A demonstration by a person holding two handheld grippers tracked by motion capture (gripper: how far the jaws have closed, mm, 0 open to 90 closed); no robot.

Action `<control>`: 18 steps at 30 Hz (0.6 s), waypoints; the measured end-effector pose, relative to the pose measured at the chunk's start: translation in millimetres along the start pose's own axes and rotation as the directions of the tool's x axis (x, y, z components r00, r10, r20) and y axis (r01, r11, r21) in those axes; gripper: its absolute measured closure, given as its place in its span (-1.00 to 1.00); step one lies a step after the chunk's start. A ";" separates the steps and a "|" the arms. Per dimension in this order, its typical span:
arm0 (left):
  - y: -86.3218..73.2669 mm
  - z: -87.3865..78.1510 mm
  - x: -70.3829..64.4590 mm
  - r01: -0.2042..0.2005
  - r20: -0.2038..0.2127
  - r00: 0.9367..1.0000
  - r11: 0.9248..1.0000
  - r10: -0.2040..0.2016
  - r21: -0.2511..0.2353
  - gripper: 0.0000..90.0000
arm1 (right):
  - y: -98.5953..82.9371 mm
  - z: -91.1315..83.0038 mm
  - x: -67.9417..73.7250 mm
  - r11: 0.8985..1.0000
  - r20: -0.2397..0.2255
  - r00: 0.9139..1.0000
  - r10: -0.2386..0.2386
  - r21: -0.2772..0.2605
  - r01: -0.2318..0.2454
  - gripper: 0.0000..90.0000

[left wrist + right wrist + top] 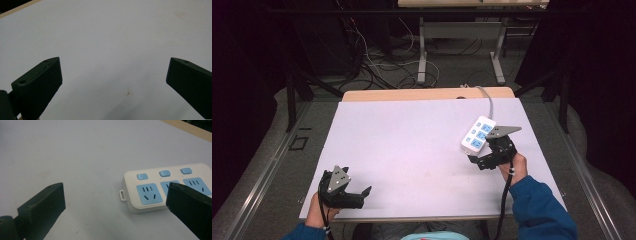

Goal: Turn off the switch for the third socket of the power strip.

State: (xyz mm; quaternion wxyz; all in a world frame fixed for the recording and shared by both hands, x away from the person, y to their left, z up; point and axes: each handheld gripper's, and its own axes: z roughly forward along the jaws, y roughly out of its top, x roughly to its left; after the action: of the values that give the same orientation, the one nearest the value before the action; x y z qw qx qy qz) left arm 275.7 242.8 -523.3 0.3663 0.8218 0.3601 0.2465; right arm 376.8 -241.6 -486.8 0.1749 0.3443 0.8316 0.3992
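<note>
Right gripper [473, 156] wide open, empty, beside power strip [478, 134], right of frame on counter [412, 140].
Strip looked rigid, light, smooth plastic; grip across its narrow sides, cord [488, 100] may drag. Left gripper [362, 192] open, empty.

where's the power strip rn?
High view: power strip lies on the table's right side, just ahead of the open right claw.

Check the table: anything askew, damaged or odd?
Nothing serious. The power strip lies at a slant near the table's right edge, cord running off the far side, no visible damage. A small brownish mark stains the white surface. Left gripper and right gripper are both open, holding nothing.
</note>
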 end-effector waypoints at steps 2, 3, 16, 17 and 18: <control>0.1 -0.2 0.0 -0.002 -0.003 1.000 1.000 0.002 -0.001 -0.99 | 2.4 3.5 -2.4 1.000 -0.005 1.000 0.007 0.011 -0.007 -0.96; 0.1 -0.1 0.0 -0.001 0.001 1.000 1.000 0.001 -0.001 -0.99 | 3.2 4.7 -3.4 1.000 -0.004 1.000 0.004 0.011 -0.003 -0.96; 1.2 1.5 0.1 -0.006 0.008 1.000 1.000 0.006 -0.003 -0.99 | 9.2 14.8 -13.4 1.000 0.006 1.000 0.024 0.009 -0.024 -0.95; 1.2 1.5 0.0 -0.006 0.005 1.000 1.000 0.006 -0.003 -0.99 | 9.9 15.4 -14.5 1.000 0.002 1.000 0.025 0.012 -0.025 -0.95; 1.1 1.5 -0.1 -0.005 0.005 1.000 1.000 0.005 -0.003 -0.99 | 10.7 16.1 -16.3 0.999 0.007 0.999 0.032 0.010 -0.032 -0.95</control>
State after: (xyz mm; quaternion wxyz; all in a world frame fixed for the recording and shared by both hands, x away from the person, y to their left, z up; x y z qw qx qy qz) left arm 277.1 241.5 -523.4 0.3679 0.8227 0.3566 0.2460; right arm 402.0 -239.8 -488.1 0.1693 0.3599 0.8274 0.3966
